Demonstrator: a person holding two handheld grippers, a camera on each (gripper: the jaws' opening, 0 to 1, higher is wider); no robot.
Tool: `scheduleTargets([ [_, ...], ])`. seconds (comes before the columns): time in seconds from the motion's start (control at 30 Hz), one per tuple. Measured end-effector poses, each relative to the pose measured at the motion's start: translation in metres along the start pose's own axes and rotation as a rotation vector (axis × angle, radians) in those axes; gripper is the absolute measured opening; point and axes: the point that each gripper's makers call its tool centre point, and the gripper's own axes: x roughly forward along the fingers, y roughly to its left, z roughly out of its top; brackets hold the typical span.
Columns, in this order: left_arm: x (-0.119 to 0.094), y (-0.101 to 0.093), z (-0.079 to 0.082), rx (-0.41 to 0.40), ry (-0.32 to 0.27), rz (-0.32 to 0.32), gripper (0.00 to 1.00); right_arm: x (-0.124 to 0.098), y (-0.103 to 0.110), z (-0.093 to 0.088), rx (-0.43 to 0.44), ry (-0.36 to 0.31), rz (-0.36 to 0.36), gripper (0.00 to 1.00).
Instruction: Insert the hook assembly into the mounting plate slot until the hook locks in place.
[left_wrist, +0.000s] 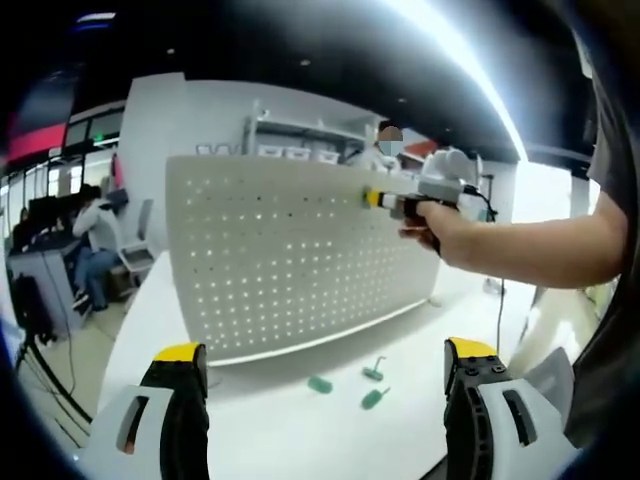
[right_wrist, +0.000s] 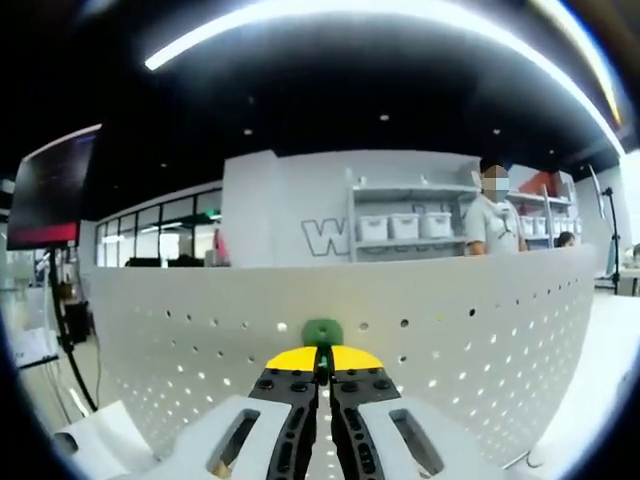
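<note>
The right gripper (right_wrist: 322, 372) pinches a green hook (right_wrist: 322, 332) against the white pegboard (right_wrist: 480, 330), apparently at a hole. The left gripper (left_wrist: 325, 370) hangs open above three spare hooks (left_wrist: 372, 398) on the table (left_wrist: 300, 430).

Bright strip lights (right_wrist: 400, 12) arc across a dark ceiling in both views, blown out to pure white. The white pegboard (left_wrist: 290, 250) catches that light evenly and its holes glow as pale dots in the left gripper view, lit from behind. A window (left_wrist: 545, 190) at the far right flares hard. Fisheye bending curves the board's top edge and stretches everything near the edges. In the right gripper view the near jaws look soft, the board's far end (right_wrist: 560, 300) softer. Shadows under the board stay faint.
</note>
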Motion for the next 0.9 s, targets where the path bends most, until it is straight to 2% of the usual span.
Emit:
scheduleTargets([
  [0.47,-0.009,0.007,-0.004,-0.015,0.001,0.024,1.0,0.001,0.003,-0.006,0.003,0.044,-0.007,0.02],
  [0.9,-0.009,0.005,-0.005,-0.011,0.002,0.021,1.0,-0.001,0.006,-0.018,0.023,0.095,0.016,0.14],
])
